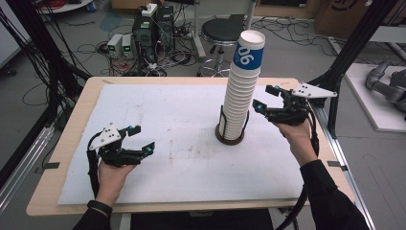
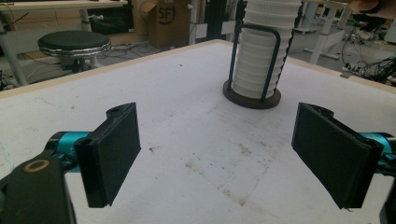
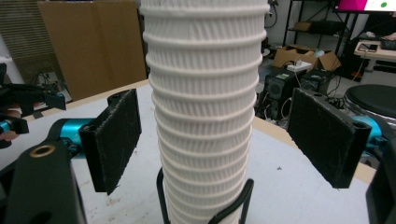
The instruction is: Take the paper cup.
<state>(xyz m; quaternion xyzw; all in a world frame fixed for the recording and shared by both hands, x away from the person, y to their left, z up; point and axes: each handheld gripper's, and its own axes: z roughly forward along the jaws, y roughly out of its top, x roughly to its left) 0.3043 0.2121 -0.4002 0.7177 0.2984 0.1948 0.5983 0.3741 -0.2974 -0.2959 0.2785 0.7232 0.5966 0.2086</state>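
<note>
Near the right of the worktop (image 1: pixel 72 143), a tall cup stack (image 1: pixel 242 91) stands upright in a dark wire holder (image 1: pixel 230 132) on a round base. Its top cup is blue with white numerals; the cups below are white and ribbed. The right hand-held gripper (image 1: pixel 268 98) is held just beside the stack at mid height, jaws spread. In the right gripper view the stack (image 3: pixel 205 107) rises between the two black pads (image 3: pixel 114 140), with a gap on each side, so neither touches it. The left hand-held gripper (image 1: pixel 141 139) hovers over the white mat (image 1: pixel 158 110) well apart from the stack, jaws also spread wide and holding nothing. In the left gripper view the holder (image 2: pixel 254 65) shows farther off, ahead of the open jaws.
</note>
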